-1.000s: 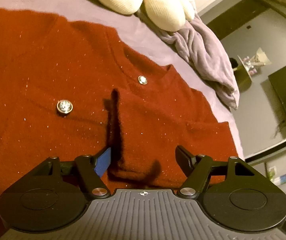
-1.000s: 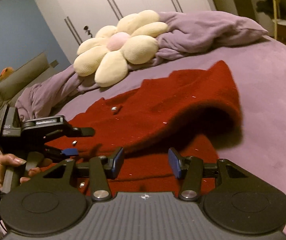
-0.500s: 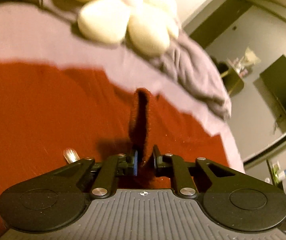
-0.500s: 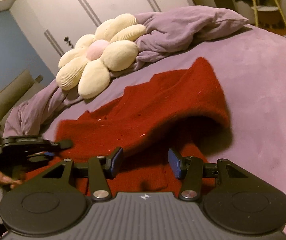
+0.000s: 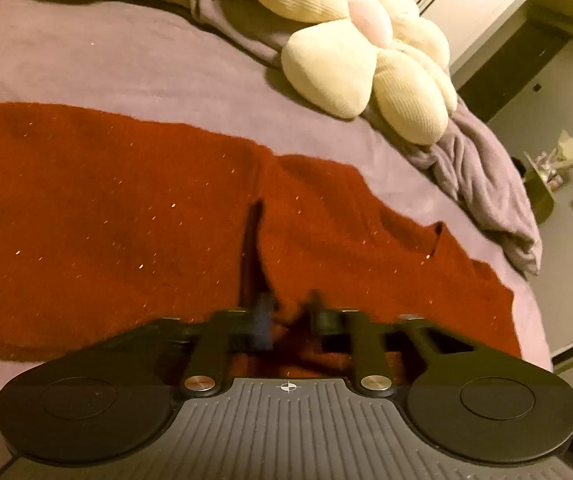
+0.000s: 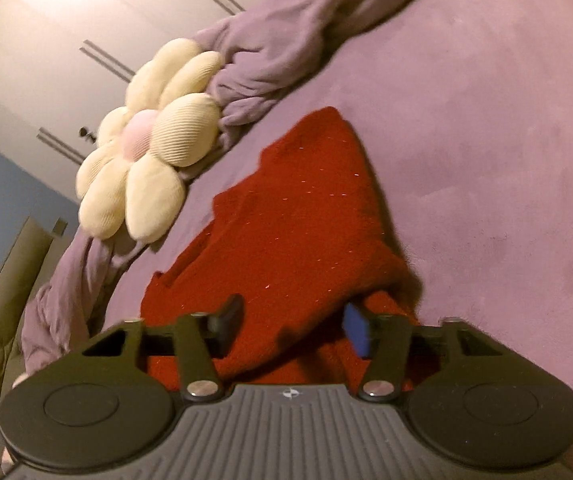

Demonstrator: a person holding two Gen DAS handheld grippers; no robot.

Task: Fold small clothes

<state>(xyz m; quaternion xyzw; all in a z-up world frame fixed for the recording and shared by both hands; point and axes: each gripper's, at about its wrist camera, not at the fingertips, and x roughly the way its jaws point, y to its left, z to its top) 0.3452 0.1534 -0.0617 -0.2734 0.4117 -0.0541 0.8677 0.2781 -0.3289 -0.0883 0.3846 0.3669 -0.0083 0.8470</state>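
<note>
The red sweater [image 5: 134,216] lies spread on the purple bed [image 5: 86,52] just ahead of my left gripper [image 5: 288,318], which pinches a raised fold of it. My right gripper [image 6: 292,322] stands open, its fingers astride a folded edge. A flower cushion [image 6: 146,172] sits beyond, to the left.

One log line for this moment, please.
left hand-held gripper: pinching red knit cardigan | right hand-held gripper: open over cardigan
</note>
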